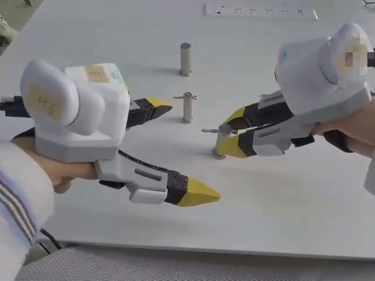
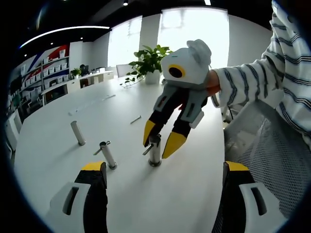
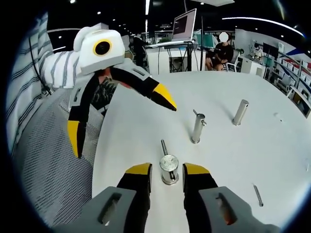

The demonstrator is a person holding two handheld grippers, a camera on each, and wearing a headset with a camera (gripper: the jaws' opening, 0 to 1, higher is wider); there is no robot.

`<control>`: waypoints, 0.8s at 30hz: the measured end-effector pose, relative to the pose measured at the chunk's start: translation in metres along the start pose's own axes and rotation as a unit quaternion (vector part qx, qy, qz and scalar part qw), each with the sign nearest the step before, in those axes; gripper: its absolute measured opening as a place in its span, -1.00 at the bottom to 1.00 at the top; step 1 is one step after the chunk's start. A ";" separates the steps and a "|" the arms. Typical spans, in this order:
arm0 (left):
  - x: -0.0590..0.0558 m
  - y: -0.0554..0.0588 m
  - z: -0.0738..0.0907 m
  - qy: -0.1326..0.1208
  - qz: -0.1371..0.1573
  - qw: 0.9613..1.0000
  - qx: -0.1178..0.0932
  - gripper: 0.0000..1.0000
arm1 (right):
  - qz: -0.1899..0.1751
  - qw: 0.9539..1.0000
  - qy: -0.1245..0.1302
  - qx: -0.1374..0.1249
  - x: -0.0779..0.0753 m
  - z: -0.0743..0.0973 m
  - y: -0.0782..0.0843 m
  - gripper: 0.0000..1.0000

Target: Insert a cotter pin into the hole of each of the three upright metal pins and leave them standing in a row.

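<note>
Indoors, on a white table (image 1: 281, 199), the left claw (image 1: 192, 151) gapes free; the right claw (image 1: 225, 136) loosely brackets the near pin (image 3: 169, 167)

The left gripper (image 1: 190, 151) and right gripper (image 3: 166, 170) are white and grey with black jaws and yellow tips; metal pins (image 1: 186, 58) silver, table (image 1: 117, 35) white, sleeve (image 1: 17, 193) white with dark stripes

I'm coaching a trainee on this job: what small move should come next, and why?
Probably draw the right hand-held gripper off the near pin, toward the loose cotter pin: it and the middle pin already carry cotter pins, while the far pin is bare.
</note>
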State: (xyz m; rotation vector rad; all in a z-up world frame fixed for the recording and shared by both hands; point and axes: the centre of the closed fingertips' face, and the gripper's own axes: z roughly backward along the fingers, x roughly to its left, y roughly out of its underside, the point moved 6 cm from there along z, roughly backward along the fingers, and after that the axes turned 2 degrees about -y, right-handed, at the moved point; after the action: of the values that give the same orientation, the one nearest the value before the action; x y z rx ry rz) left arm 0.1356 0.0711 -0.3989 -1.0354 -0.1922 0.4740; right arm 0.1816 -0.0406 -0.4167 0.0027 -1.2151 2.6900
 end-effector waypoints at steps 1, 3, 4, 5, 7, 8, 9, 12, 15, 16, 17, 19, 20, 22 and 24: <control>-0.001 0.001 0.000 0.001 0.000 1.000 0.001 0.98 | -0.001 1.000 -0.001 0.000 0.000 -0.001 0.001 -0.58; -0.002 0.002 -0.001 0.002 -0.002 1.000 0.005 0.98 | -0.004 1.000 -0.002 -0.002 0.001 -0.002 0.002 -0.58; -0.003 0.002 -0.001 0.003 -0.001 1.000 0.006 0.98 | -0.005 1.000 -0.001 -0.004 0.001 -0.002 0.003 -0.58; -0.004 0.003 -0.001 0.004 0.001 1.000 0.008 0.98 | -0.005 1.000 -0.001 -0.005 0.000 -0.003 0.003 -0.59; -0.005 0.006 -0.002 0.005 0.001 1.000 0.016 0.98 | -0.007 1.000 -0.001 -0.009 0.000 -0.004 0.004 -0.59; -0.005 0.007 -0.002 0.005 -0.001 1.000 0.021 0.98 | -0.008 1.000 0.000 -0.011 -0.001 -0.004 0.005 -0.59; -0.005 0.009 -0.002 0.003 -0.004 1.000 0.026 0.98 | -0.010 1.000 0.000 -0.011 -0.001 -0.006 0.006 -0.60; -0.004 0.011 -0.002 -0.005 -0.006 1.000 0.028 0.98 | -0.011 1.000 0.008 -0.012 -0.004 -0.008 0.010 -0.64; -0.003 0.012 -0.001 -0.007 0.001 1.000 0.028 0.98 | -0.018 1.000 0.004 -0.019 -0.004 -0.009 0.010 -0.70; -0.003 0.012 -0.001 -0.008 0.000 1.000 0.029 0.98 | -0.020 1.000 0.004 -0.020 -0.004 -0.009 0.010 -0.71; -0.002 0.012 -0.001 -0.010 -0.001 1.000 0.030 0.98 | -0.022 1.000 0.002 -0.019 -0.003 -0.009 0.010 -0.74; -0.002 0.013 0.000 -0.010 0.002 0.999 0.030 0.98 | -0.023 1.000 0.002 -0.017 -0.003 -0.010 0.011 -0.79; -0.001 0.013 -0.001 -0.011 0.006 0.999 0.031 0.98 | -0.023 1.000 -0.001 -0.016 -0.003 -0.011 0.011 -0.81; -0.001 0.015 0.000 -0.012 0.009 0.999 0.036 0.98 | -0.020 1.000 -0.002 -0.017 -0.003 -0.011 0.010 -0.81; -0.001 0.018 0.000 -0.011 0.008 0.999 0.042 0.98 | -0.014 1.000 -0.002 -0.016 -0.003 -0.011 0.010 -0.81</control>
State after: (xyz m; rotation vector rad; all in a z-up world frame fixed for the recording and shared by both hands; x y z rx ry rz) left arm 0.1293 0.0779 -0.4146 -0.9509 -0.1832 0.5043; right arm 0.1836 -0.0395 -0.4317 0.0196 -1.2497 2.6467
